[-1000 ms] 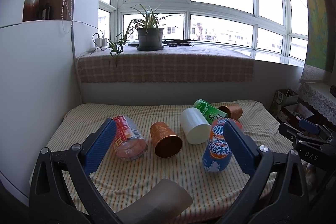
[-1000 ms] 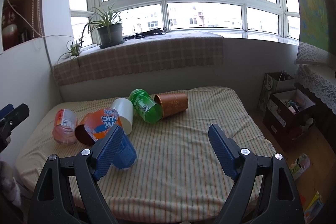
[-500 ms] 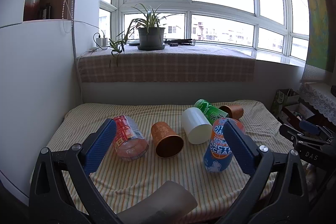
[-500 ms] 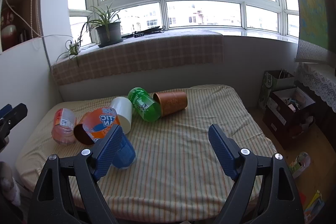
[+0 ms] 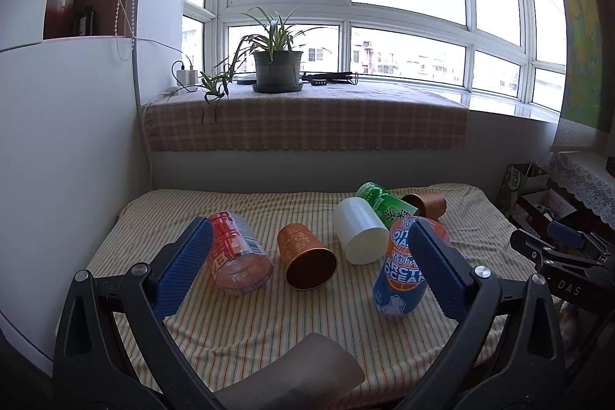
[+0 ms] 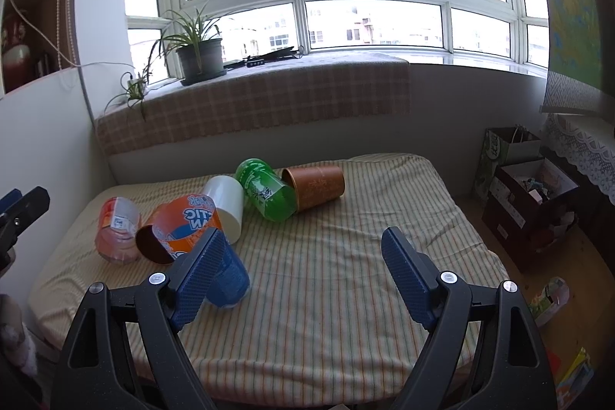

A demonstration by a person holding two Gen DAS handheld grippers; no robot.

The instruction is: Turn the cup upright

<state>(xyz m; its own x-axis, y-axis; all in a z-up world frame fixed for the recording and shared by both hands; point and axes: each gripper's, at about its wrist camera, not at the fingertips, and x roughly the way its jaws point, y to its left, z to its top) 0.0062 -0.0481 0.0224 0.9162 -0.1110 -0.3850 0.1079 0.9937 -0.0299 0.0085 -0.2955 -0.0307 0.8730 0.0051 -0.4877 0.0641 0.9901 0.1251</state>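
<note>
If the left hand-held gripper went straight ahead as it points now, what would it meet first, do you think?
Probably the copper cup lying on its side between the open fingers of the left hand-held gripper, though depth is uncertain.

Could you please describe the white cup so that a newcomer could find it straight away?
On the striped bed below the window, six cups lie tipped over. The white cup lies mid-row, beside the green cup. It alone is plain white, without print.

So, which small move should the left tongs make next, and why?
Probably ease the left tongs forward and down toward the copper cup. It lies on its side on the striped cloth, mouth toward the camera, framed between the wide-open jaws, nothing gripped. The clear cup lies close on its left, so approach centred.
</note>
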